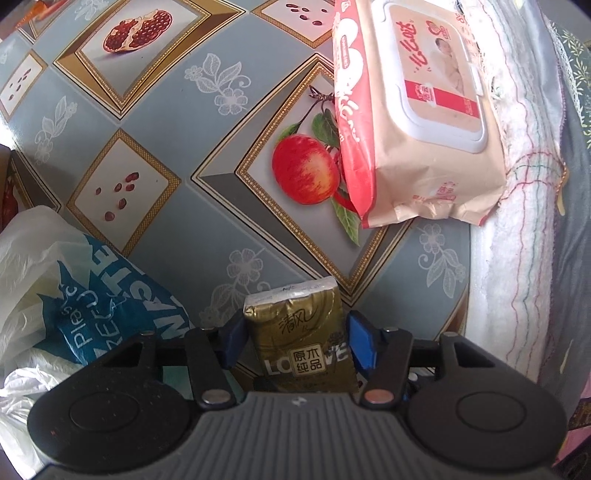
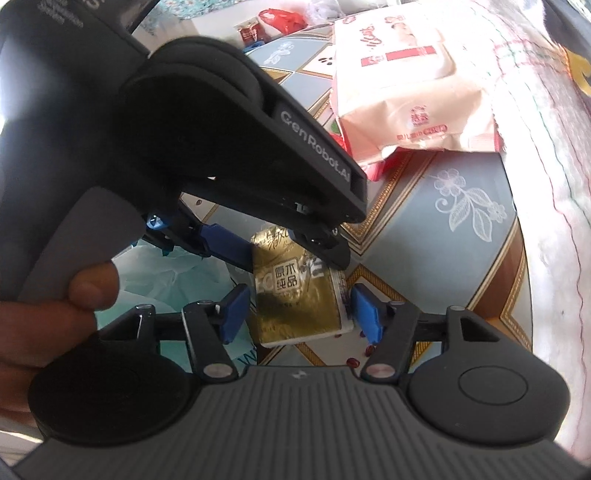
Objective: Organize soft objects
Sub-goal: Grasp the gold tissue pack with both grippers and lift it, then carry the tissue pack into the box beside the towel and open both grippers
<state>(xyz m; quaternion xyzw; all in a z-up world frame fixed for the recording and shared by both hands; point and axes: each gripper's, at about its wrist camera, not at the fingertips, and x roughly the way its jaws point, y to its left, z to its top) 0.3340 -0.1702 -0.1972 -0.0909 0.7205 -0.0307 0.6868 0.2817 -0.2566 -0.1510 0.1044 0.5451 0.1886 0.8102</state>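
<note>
A gold pocket tissue pack (image 1: pixel 295 332) stands on end between the blue pads of my left gripper (image 1: pixel 298 328), which points straight down and is shut on its sides. In the right wrist view the same gold pack (image 2: pixel 295 295) is gripped from above by the left gripper (image 2: pixel 284 251). My right gripper (image 2: pixel 301 314) brackets its lower part, open, with a thin gap at the left pad (image 2: pixel 236 314). I cannot tell whether the pack's lower end rests on the tablecloth. A large wet-wipes pack (image 1: pixel 417 110) lies at the far right, partly on a white towel (image 1: pixel 517 240).
The patterned fruit tablecloth (image 1: pixel 166 129) covers the table. A blue-and-white plastic bag (image 1: pixel 92 314) lies crumpled at the left, close to the left gripper. A person's thumb (image 2: pixel 92 284) holds the left gripper's handle. Red packets (image 2: pixel 284 18) sit at the far edge.
</note>
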